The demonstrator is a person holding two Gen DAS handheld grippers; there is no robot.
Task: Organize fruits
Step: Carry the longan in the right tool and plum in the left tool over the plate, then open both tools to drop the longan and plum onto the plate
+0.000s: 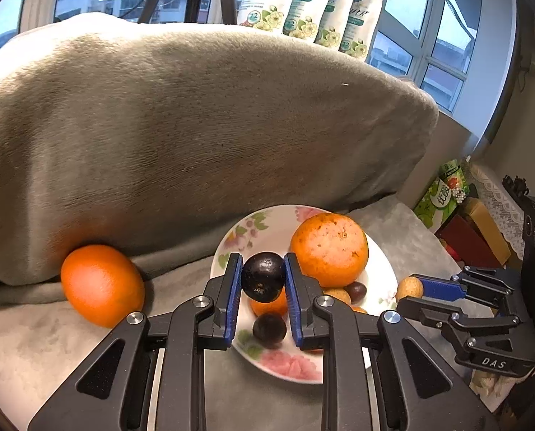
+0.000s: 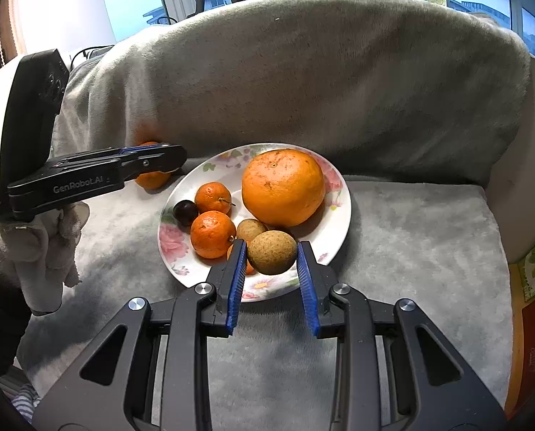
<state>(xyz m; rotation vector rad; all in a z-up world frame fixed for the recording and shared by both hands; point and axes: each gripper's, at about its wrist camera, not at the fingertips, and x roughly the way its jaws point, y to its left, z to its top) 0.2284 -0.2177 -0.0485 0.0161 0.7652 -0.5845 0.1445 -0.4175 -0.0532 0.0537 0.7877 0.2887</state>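
Note:
A floral plate (image 2: 339, 215) (image 1: 231, 240) lies on the grey sofa seat. It holds a big orange (image 2: 283, 186) (image 1: 328, 249), two mandarins (image 2: 212, 233), a dark plum (image 2: 185, 212) (image 1: 269, 328) and a brown fruit (image 2: 249, 229). My left gripper (image 1: 262, 280) is shut on a dark plum (image 1: 263, 276) above the plate. My right gripper (image 2: 271, 258) is shut on a brown longan-like fruit (image 2: 271, 256) (image 1: 410, 288) over the plate's near rim. A loose orange (image 1: 102, 285) (image 2: 152, 179) lies left of the plate against the backrest.
The blanket-covered sofa backrest (image 1: 195, 125) rises right behind the plate. Detergent pouches (image 1: 303, 3) stand on the window sill. Boxes and packets (image 1: 454, 208) crowd the right side. A gloved hand (image 2: 41, 251) holds the left gripper.

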